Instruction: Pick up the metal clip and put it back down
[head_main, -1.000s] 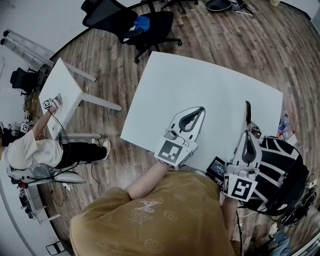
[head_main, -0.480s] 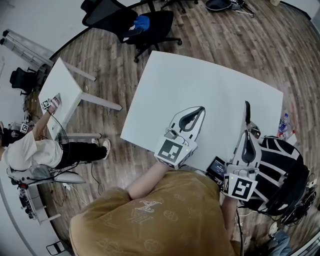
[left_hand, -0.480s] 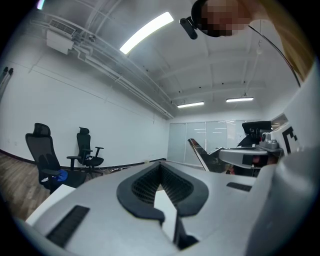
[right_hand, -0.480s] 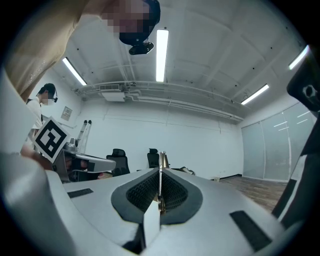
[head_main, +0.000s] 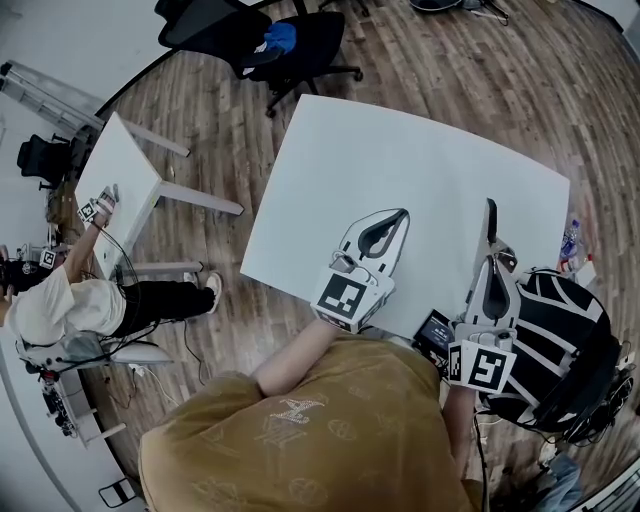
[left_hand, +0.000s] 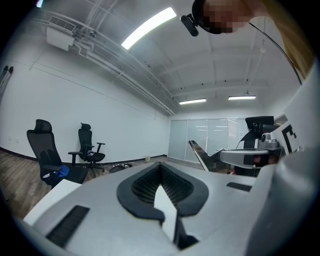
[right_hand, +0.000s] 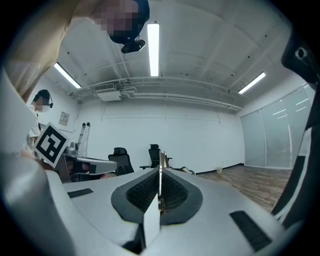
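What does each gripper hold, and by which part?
The right gripper pinches a thin metal clip flat between its jaws, one end protruding. The left gripper holds nothing.

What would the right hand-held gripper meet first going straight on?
Nothing near: the right hand-held gripper, holding the metal clip, points into open room; far off, probably a black office chair.

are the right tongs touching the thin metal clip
Touching. The right gripper view shows the right tongs shut on the thin shiny metal clip, its edge sticking up between them.

Right gripper (head_main: 491, 210), metal clip (right_hand: 160, 172) in its jaws, lies right of left gripper (head_main: 402, 214) above table's (head_main: 400, 150) near edge.
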